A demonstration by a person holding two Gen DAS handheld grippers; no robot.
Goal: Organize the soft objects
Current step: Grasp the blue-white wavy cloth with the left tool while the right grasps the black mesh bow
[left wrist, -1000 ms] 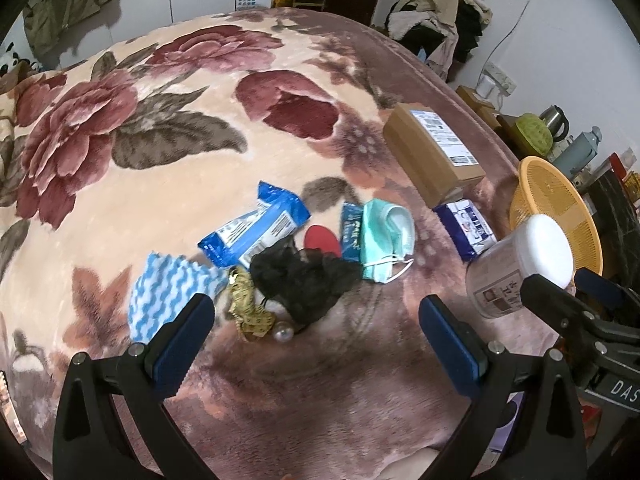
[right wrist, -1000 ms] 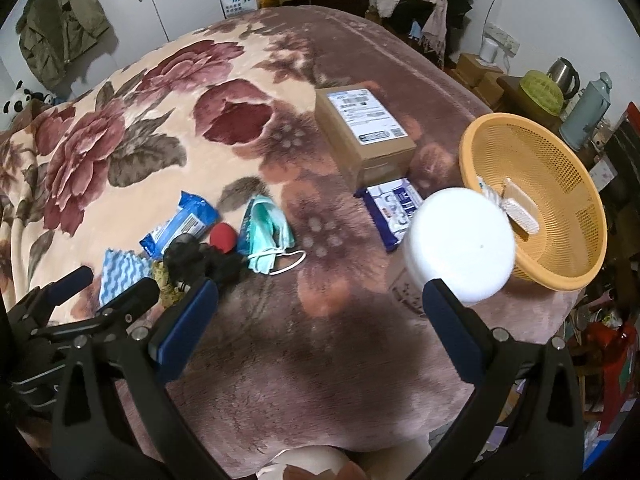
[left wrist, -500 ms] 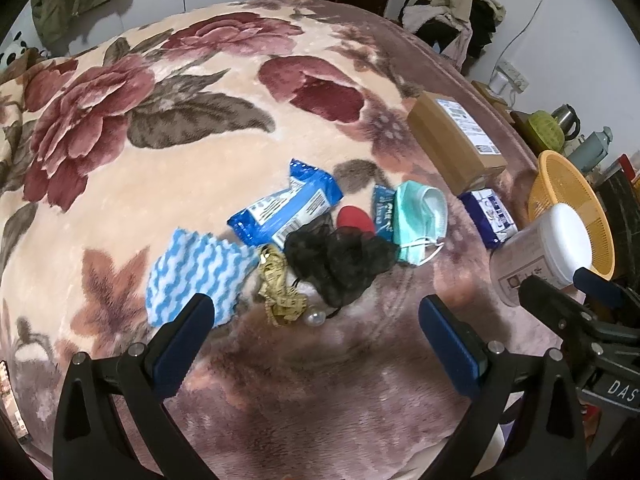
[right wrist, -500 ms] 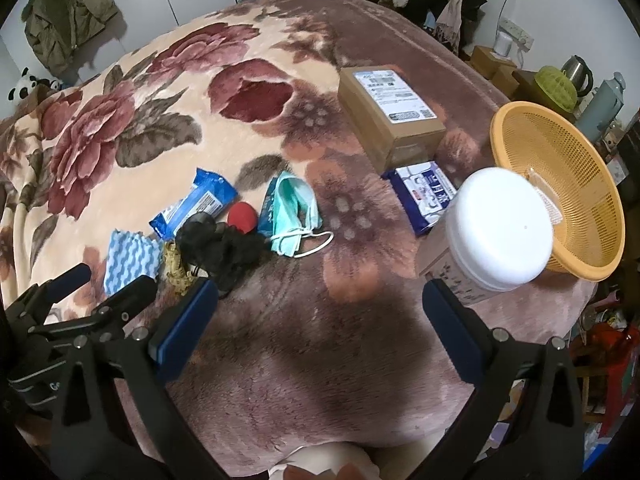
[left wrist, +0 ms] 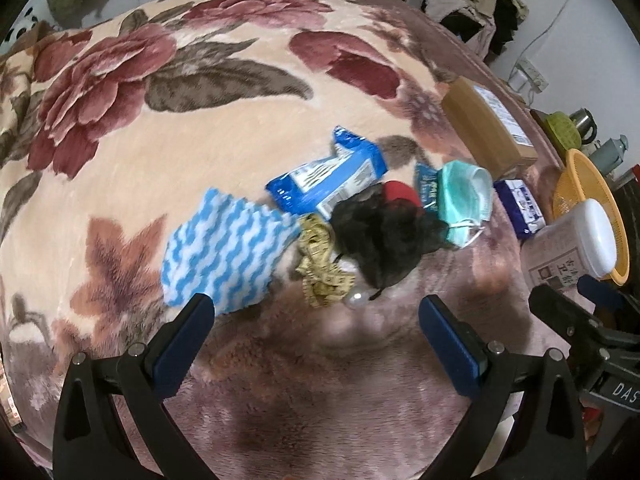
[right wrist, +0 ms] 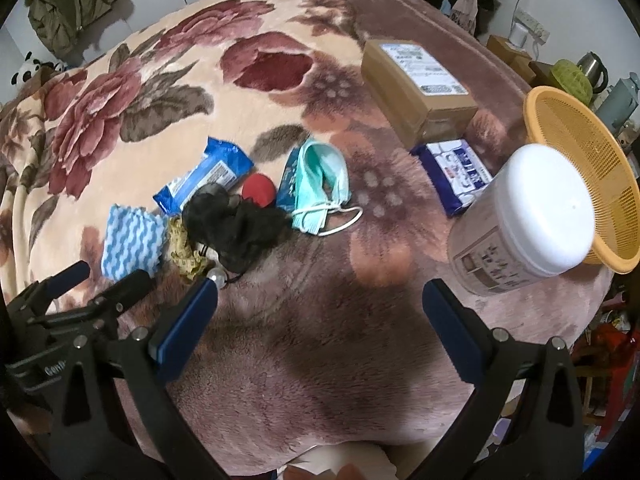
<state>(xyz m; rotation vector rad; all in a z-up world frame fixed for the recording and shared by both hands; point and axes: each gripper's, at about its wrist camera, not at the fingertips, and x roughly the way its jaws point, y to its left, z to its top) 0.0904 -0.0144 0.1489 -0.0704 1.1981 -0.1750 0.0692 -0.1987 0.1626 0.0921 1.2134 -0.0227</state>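
Note:
A cluster of soft items lies on the floral blanket: a blue-and-white wavy cloth (left wrist: 226,254) (right wrist: 132,240), a yellow tape measure (left wrist: 320,268), a black mesh cloth (left wrist: 384,236) (right wrist: 234,224), a red ball (right wrist: 259,189), a green face mask (left wrist: 464,200) (right wrist: 320,188) and a blue wipes pack (left wrist: 330,176) (right wrist: 204,176). My left gripper (left wrist: 316,320) hovers open just in front of the cloth and tape measure. My right gripper (right wrist: 320,308) is open over bare blanket, nearer than the mask. Both hold nothing.
An orange basket (right wrist: 580,168) sits at the right edge of the bed, with a white-lidded tub (right wrist: 528,224) in front of it. A cardboard box (right wrist: 416,88) and a dark blue tissue pack (right wrist: 456,168) lie behind. Clutter stands beyond the bed's right side.
Both grippers have moved forward and slightly left toward the cluster, which now looks larger and closer. Nothing was picked up or shifted.

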